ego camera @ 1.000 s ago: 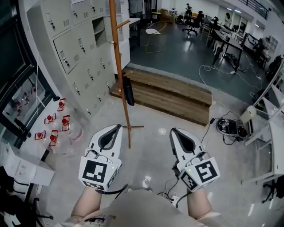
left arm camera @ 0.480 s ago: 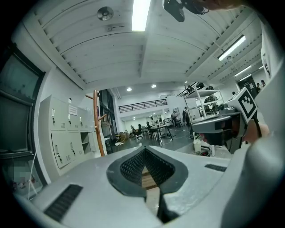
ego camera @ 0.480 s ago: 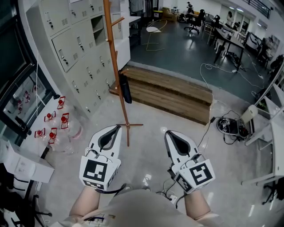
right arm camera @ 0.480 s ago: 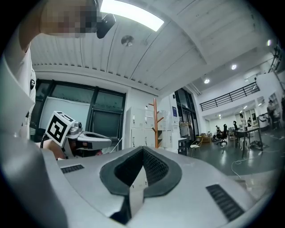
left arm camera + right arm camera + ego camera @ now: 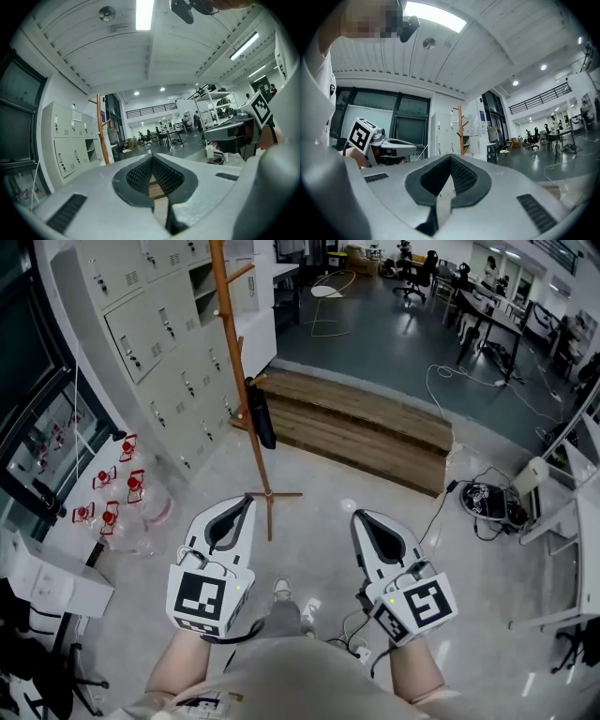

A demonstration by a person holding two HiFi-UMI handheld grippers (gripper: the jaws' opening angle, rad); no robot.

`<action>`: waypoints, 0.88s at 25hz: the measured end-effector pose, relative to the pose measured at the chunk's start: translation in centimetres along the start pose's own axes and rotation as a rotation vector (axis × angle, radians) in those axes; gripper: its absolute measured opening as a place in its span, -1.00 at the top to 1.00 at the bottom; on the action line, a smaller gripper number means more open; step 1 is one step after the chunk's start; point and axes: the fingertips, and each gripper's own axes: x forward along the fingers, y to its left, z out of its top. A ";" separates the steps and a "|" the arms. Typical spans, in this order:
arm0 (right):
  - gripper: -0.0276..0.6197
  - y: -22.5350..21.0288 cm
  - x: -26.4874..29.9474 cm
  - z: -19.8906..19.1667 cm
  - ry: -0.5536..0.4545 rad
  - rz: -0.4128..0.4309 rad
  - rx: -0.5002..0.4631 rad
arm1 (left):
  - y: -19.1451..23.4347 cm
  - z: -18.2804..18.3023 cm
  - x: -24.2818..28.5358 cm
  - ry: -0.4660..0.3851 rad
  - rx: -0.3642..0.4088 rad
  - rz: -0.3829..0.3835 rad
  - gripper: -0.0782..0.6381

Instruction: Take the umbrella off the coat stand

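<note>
On coat stand: folded umbrella hangs against pole, untouched. Short of stand's base: left gripper and right gripper, both clamped fully closed, nothing between jaws. Judgement: task barely begun; approach, grasp and lift-off all remain.

The pale, shiny floor holds a wooden coat stand, whose crossed feet sit near the middle. Tall grey lockers stand along the floor's left side, with little red things next to them. A low wooden step lies behind the stand. A messy pile of cables sits near the right edge.
</note>
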 end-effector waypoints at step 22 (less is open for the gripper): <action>0.89 -9.0 14.3 -3.9 0.067 -0.020 0.028 | 7.8 -4.5 14.2 0.047 -0.041 -0.023 0.76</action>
